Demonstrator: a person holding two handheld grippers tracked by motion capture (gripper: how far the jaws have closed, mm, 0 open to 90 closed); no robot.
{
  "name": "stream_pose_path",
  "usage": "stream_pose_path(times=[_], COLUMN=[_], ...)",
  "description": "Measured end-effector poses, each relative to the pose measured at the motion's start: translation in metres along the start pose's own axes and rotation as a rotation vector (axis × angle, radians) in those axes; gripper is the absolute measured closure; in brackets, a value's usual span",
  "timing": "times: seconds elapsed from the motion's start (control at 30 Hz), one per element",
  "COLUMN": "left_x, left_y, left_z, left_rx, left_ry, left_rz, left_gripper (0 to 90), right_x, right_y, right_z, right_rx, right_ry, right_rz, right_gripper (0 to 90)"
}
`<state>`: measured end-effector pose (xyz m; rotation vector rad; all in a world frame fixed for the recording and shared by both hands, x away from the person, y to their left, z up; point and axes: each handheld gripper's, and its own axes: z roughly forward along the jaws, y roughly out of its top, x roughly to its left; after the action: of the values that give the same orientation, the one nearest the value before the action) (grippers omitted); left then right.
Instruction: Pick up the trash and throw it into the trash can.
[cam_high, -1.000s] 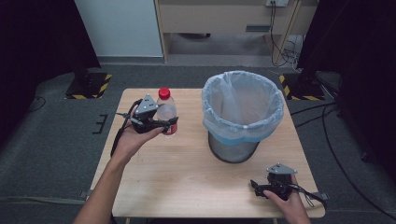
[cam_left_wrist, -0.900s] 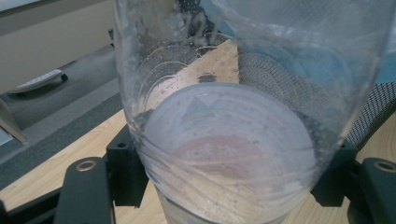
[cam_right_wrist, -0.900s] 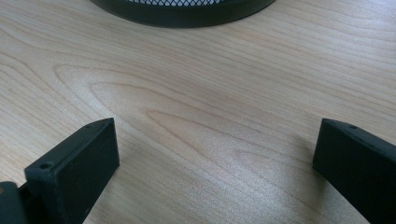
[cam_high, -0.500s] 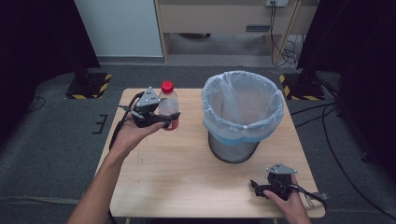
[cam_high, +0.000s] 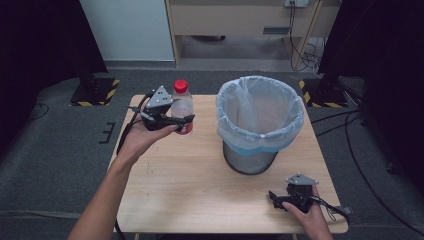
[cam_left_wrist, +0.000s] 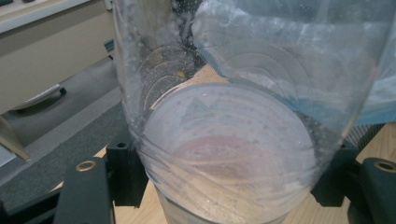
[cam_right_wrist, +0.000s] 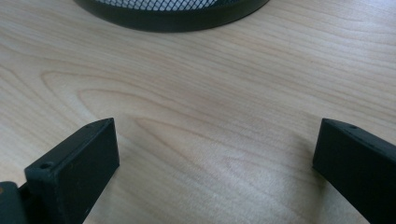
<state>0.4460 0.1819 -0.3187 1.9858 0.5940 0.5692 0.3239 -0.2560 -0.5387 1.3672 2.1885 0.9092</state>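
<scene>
The left gripper (cam_high: 186, 119) is raised near the surface's far left corner, jaws clamped on a bottle (cam_high: 182, 106). The right gripper (cam_high: 276, 198) rests low at the near right corner, jaws spread wide.

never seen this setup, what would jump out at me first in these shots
Probably the black mesh wastebasket lined with a pale blue plastic bag, standing large right of the middle of the light wooden table. Next, the clear plastic bottle with a red cap, held upright between the jaws of the left gripper near the table's far left. The right gripper rests open at the near right edge.
</scene>
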Motion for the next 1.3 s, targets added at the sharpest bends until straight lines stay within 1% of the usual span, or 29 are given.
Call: stream_pose_path(times=[0.1,0.13,0.17,0.27,0.37,0.47,0.5,0.6,0.77,0.87,0.9,1.07,1.1,1.13,1.17,1.2,1.23,1.3], left_x=[0.001,0.002,0.002,0.002,0.002,0.002,0.002,0.003,0.004,0.004,0.004,0.004,0.004,0.003,0.003,0.001,0.001,0.0], left_y=[0.004,0.008,0.008,0.015,0.019,0.026,0.026,0.03,0.032,0.037,0.037,0.047,0.048,0.053,0.053,0.057,0.057,0.063], left_z=[-0.001,-0.003,-0.003,-0.005,-0.006,-0.009,-0.009,-0.01,-0.011,-0.014,-0.014,-0.017,-0.017,-0.019,-0.019,-0.02,-0.02,-0.02], left_rx=[-0.003,-0.002,-0.002,-0.004,-0.011,-0.021,-0.021,-0.032,-0.036,-0.055,-0.055,-0.053,-0.057,-0.058,-0.058,-0.059,-0.059,-0.062], left_ry=[0.002,0.004,0.004,0.002,-0.001,-0.005,-0.005,-0.023,-0.031,-0.059,-0.059,-0.06,-0.061,-0.064,-0.064,-0.066,-0.066,-0.073], left_rz=[0.002,0.012,0.012,0.024,0.022,0.031,0.031,0.032,0.031,0.019,0.019,0.035,0.033,0.04,0.04,0.049,0.049,0.056], left_gripper=[28.1,28.1,28.1,28.1,28.1,28.1,28.1,28.2,28.2,28.2,28.2,28.3,28.3,28.3,28.3,28.3,28.3,28.3], right_x=[-0.001,-0.001,-0.002,-0.002,-0.002,-0.002,-0.002,-0.002,-0.002,-0.002,-0.002,-0.002,-0.002,-0.002,-0.002,-0.002,-0.002,-0.002], right_y=[0.001,0.001,0.001,0.001,0.001,0.001,0.001,0.001,0.001,0.001,0.001,0.001,0.001,0.001,0.001,0.001,0.001,0.001], right_z=[0.001,0.001,0.001,0.001,0.001,0.001,0.001,0.001,0.001,0.001,0.001,0.001,0.001,0.001,0.001,0.001,0.001,0.001], right_rx=[0.001,0.002,0.002,0.002,0.002,0.001,0.001,0.0,0.001,0.001,0.0,0.001,0.001,0.001,0.001,0.001,0.001,0.001], right_ry=[-0.002,-0.001,-0.002,-0.002,-0.001,-0.002,-0.002,-0.003,-0.003,-0.003,-0.003,-0.003,-0.003,-0.003,-0.003,-0.003,-0.003,-0.003], right_rz=[0.0,0.007,0.006,0.006,0.004,0.001,0.001,0.001,0.002,0.001,0.001,0.001,0.001,0.001,0.001,0.001,0.001,0.001], right_gripper=[0.3,0.3,0.3,0.3,0.3,0.3,0.3,0.3,0.3,0.3,0.3,0.3,0.3,0.3,0.3,0.3,0.3,0.3])
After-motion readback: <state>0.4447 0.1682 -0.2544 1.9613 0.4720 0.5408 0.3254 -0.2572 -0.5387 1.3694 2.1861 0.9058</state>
